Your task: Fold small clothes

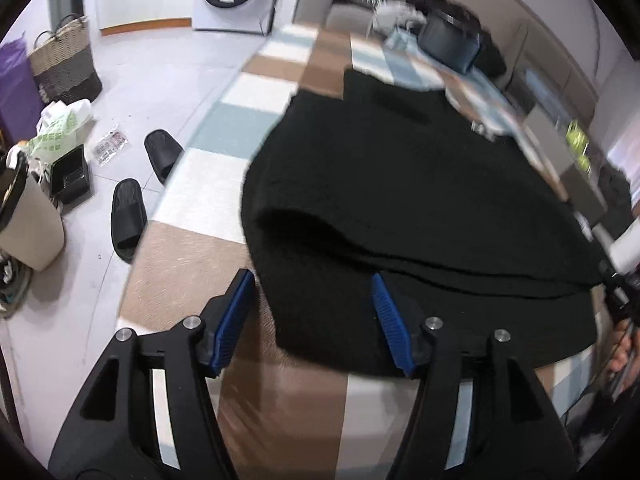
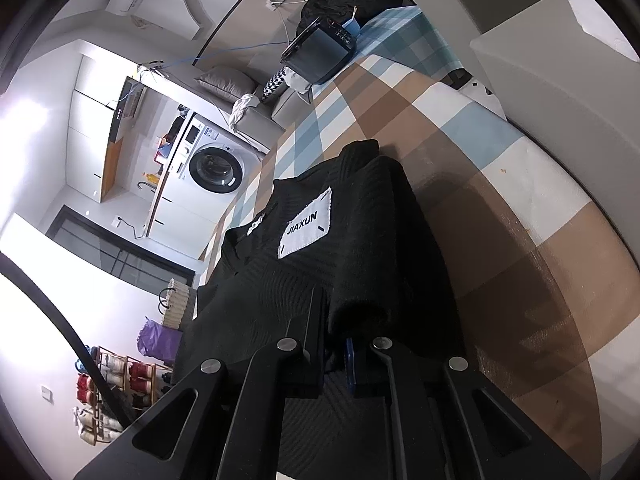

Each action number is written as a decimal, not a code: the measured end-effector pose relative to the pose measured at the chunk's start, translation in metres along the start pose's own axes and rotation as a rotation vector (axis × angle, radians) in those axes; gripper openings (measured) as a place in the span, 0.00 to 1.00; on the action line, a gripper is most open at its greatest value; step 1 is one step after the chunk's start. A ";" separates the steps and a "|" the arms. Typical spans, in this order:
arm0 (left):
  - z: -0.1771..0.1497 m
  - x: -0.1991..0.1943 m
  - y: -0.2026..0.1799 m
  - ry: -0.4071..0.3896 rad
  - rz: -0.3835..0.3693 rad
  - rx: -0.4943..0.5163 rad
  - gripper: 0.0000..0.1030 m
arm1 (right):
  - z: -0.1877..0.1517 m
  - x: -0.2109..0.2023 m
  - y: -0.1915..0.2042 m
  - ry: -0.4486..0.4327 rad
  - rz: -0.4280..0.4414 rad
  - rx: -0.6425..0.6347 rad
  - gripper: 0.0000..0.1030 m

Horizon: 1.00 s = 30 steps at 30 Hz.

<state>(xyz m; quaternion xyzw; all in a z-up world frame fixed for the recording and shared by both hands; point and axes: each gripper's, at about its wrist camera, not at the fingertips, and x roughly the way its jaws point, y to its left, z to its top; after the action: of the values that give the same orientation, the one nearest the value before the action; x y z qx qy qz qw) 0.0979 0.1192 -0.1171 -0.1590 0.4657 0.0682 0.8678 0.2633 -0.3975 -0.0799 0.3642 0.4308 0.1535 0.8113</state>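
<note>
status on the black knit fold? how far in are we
Done: the black knit garment lies on the checked cover with one fold layer already across it. In hand: the right gripper is shut on its near edge, by the white JIAXUN patch. The left gripper is open at the hem, holding nothing. Left: remaining folds.

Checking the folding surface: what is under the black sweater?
The black sweater lies on a checked bedspread of brown, white and blue squares, visible all around it. Whatever sits directly beneath the sweater is covered, so nothing else can be confirmed there.
</note>
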 end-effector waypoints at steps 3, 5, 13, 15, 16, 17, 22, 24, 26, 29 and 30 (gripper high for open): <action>0.001 0.003 -0.009 -0.014 -0.033 0.046 0.33 | -0.001 -0.001 -0.002 -0.006 0.001 0.005 0.08; -0.004 0.001 -0.013 -0.036 -0.023 0.044 0.21 | -0.001 -0.001 -0.002 -0.005 0.001 0.006 0.08; -0.043 -0.028 -0.015 -0.022 -0.042 0.000 0.19 | 0.001 0.005 -0.003 0.022 0.005 -0.005 0.08; -0.050 -0.037 -0.009 -0.027 -0.049 -0.043 0.24 | 0.001 0.005 -0.004 0.028 0.017 -0.008 0.08; -0.052 -0.043 -0.004 -0.034 -0.056 -0.070 0.29 | 0.000 0.005 -0.004 0.030 0.023 -0.009 0.08; -0.053 -0.046 0.001 -0.040 -0.071 -0.096 0.36 | 0.000 0.005 -0.004 0.031 0.029 -0.011 0.08; -0.035 -0.057 0.017 -0.096 -0.086 -0.149 0.53 | 0.000 0.006 -0.005 0.034 0.038 -0.004 0.09; -0.024 -0.058 0.015 -0.112 -0.101 -0.139 0.53 | 0.000 0.006 -0.006 0.031 0.040 0.001 0.09; -0.015 -0.059 0.007 -0.130 -0.129 -0.105 0.53 | -0.001 0.006 -0.007 0.029 0.042 0.004 0.09; -0.008 -0.060 -0.005 -0.142 -0.140 -0.053 0.55 | -0.001 0.003 -0.006 0.024 0.040 0.005 0.09; -0.007 -0.057 -0.007 -0.135 -0.146 -0.049 0.55 | -0.002 0.002 -0.006 0.023 0.038 0.006 0.09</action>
<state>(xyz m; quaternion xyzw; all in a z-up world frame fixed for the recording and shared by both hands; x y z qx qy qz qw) 0.0627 0.1118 -0.0712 -0.2084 0.3918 0.0268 0.8957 0.2624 -0.4000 -0.0860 0.3731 0.4335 0.1717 0.8021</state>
